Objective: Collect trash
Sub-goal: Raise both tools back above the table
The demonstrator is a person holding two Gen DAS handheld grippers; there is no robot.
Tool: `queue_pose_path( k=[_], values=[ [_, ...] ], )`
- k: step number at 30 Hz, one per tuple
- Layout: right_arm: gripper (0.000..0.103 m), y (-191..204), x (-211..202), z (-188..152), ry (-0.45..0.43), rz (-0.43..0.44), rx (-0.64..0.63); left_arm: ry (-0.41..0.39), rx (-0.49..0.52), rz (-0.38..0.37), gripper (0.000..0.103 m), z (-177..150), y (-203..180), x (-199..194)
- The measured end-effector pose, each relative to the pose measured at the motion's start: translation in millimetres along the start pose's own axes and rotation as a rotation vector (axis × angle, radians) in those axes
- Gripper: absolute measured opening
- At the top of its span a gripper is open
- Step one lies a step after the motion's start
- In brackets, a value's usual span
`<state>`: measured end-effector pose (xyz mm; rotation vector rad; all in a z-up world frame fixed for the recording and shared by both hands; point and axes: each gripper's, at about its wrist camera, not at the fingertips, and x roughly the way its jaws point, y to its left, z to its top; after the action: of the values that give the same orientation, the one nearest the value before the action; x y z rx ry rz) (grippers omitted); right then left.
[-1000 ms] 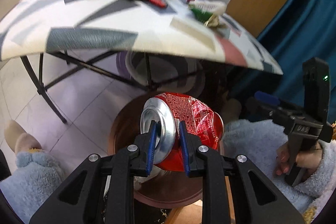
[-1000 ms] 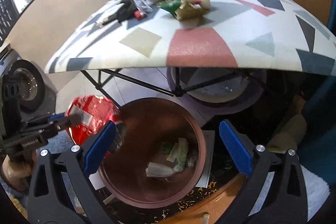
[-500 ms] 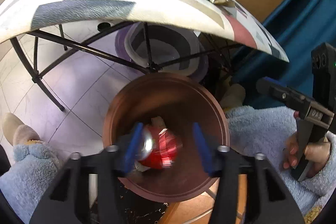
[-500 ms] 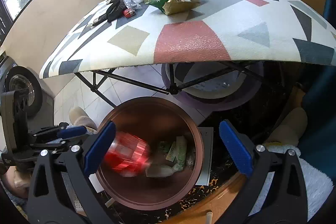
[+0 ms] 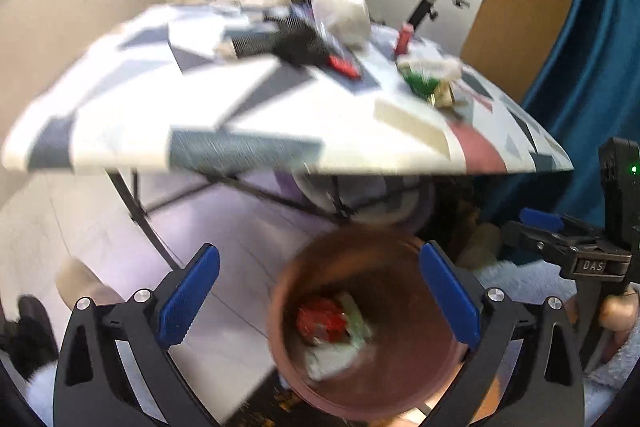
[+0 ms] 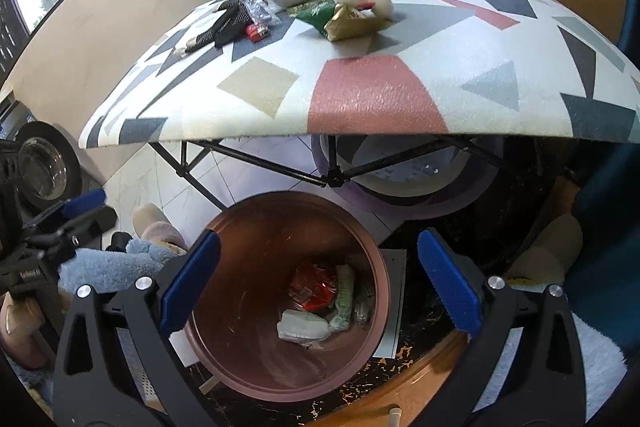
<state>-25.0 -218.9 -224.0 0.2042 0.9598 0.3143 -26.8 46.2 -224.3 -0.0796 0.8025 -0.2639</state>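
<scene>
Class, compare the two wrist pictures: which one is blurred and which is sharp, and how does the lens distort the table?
Left wrist view: motion blur smears the table and the red can in the bin. Right wrist view: sharp, the can and the bin's rim crisp. Both views: fisheye bows the table edge into an arc, corners dark.

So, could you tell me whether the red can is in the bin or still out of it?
In: the red can lies at the bottom of the brown bin, among wrappers.

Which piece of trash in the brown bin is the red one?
The crushed red can, lying at the bottom of the brown bin. The wrappers beside it are white and pale green.
</scene>
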Motion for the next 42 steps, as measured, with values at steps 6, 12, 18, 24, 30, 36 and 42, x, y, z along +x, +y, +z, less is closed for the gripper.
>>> queue_pose_path(
  k=[6, 12, 18, 24, 30, 36, 42],
  values=[
    [0.097, -6, -10, 14, -0.059, 0.033, 0.030, -0.116, 0.026, 0.060, 0.097, 28, 10, -19],
    [0.097, -3, -19, 41, -0.080, 0.031, -0.030, -0.173, 0.052, 0.077, 0.097, 58, 20, -32],
    [0.097, -5, -28, 79, -0.085, -0.044, -0.060, -0.235, 0.090, 0.090, 0.097, 90, 22, -46],
    [0.097, -8, -34, 101, -0.112, -0.061, -0.064, -0.232, 0.070, 0.048, 0.097, 122, 27, -50],
    [0.097, -20, -33, 130, -0.145, -0.066, -0.065, -0.248, 0.053, 0.079, 0.097, 143, 32, -50],
    [0.097, -32, -17, 161, -0.163, -0.031, -0.013, -0.293, 0.040, 0.135, 0.097, 158, 39, -52],
    [0.097, -39, 26, 187, -0.138, -0.015, 0.063, -0.308, 0.008, 0.124, 0.097, 165, 49, -45]
  ],
)
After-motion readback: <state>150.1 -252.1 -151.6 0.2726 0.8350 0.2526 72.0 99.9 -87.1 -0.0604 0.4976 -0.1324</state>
